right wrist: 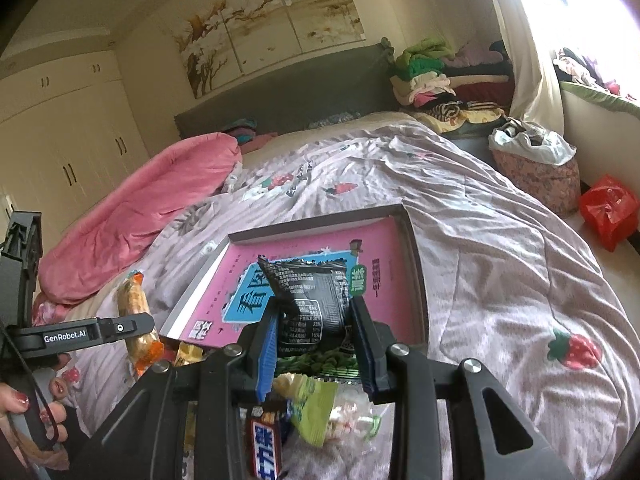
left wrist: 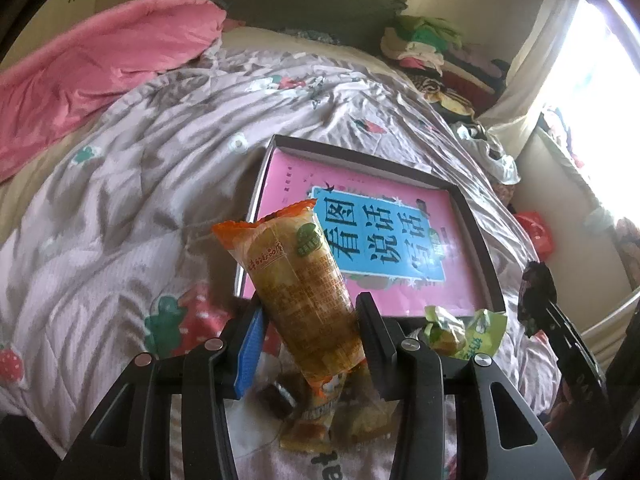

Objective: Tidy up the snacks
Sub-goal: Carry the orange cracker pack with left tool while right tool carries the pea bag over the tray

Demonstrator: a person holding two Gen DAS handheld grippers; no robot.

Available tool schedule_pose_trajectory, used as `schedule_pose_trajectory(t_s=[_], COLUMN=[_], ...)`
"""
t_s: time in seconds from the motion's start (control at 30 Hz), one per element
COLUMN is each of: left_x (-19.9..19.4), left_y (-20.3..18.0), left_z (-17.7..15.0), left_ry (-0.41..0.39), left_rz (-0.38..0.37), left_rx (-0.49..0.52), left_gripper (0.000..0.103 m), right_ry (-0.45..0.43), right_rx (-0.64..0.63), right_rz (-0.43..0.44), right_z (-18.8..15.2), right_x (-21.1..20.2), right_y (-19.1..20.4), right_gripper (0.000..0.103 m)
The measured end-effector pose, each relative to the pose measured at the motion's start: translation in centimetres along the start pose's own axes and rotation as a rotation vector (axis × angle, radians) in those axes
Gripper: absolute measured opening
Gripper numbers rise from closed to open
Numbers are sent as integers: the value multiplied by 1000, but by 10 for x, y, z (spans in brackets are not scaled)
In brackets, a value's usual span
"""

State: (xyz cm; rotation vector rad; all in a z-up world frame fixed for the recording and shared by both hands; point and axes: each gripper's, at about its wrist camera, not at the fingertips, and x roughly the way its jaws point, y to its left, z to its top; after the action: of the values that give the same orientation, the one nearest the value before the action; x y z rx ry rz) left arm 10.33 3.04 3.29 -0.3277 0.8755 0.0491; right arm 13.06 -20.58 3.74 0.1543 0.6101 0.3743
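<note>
While left fingers (left wrist: 310,316) clamp an orange snack pack (left wrist: 296,292), right fingers (right wrist: 316,336) pinch a black packet (right wrist: 310,296).

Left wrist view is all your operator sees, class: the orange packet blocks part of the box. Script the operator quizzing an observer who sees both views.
Operator: What is the right gripper holding?
Observer: A black snack packet, pinched between its fingers, held over the box.
Operator: What lies under that gripper?
Observer: A dark wrapped bar with white characters, on the quilt.
Operator: How does my left gripper look from there?
Observer: Shut on the orange packet, left of the box.
</note>
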Motion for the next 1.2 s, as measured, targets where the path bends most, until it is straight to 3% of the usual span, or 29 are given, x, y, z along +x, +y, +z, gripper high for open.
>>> schedule_pose_trajectory(t_s=[0.37, 0.83, 1.2], left_x=[19, 62, 87], left_y=[-14, -19, -20], left_z=[17, 30, 25], left_ry=[-8, 37, 88], left_rz=[29, 65, 74], left_rx=[42, 82, 96], left_gripper=[46, 46, 38], right_ry=[-3, 68, 132], right_rx=[23, 58, 58], right_rz=[-28, -33, -58], right_z=[14, 9, 1], right_x=[23, 59, 82], right_y=[-20, -39, -46], right_gripper=[34, 34, 34])
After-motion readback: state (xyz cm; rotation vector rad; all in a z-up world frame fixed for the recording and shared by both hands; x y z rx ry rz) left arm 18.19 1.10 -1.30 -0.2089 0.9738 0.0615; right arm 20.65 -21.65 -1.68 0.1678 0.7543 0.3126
